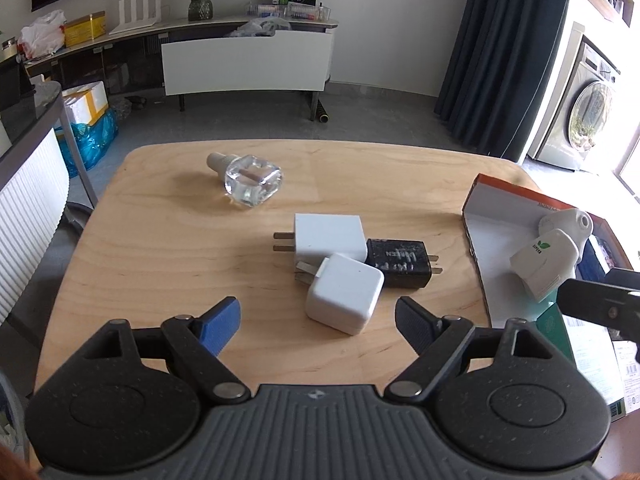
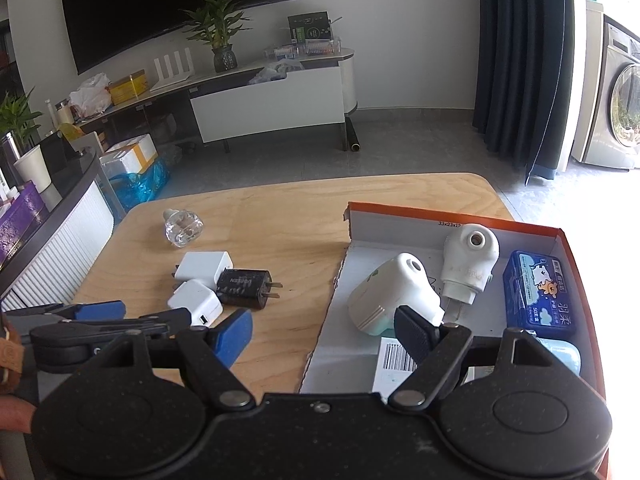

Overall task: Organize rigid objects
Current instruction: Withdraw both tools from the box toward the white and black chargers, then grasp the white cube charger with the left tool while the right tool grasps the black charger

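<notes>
On the wooden table (image 1: 160, 240) lie a large white charger (image 1: 330, 236), a small white charger (image 1: 344, 298), a black charger (image 1: 400, 262) and a clear glass bottle (image 1: 250, 178) on its side. My left gripper (image 1: 318, 318) is open and empty, just short of the small white charger (image 2: 196, 302). An orange-rimmed box (image 2: 452, 216) at the right holds two white plug-in devices (image 2: 394, 294) (image 2: 470, 262). My right gripper (image 2: 324, 330) is open and empty, over the box's left wall, its right finger beside the nearer device.
The box also holds a blue tin (image 2: 538, 290), a pale blue item (image 2: 560, 354) and a barcoded packet (image 2: 394, 360). The left gripper (image 2: 132, 316) shows in the right wrist view. A TV stand (image 1: 248, 64) and a washing machine (image 1: 580, 108) stand beyond the table.
</notes>
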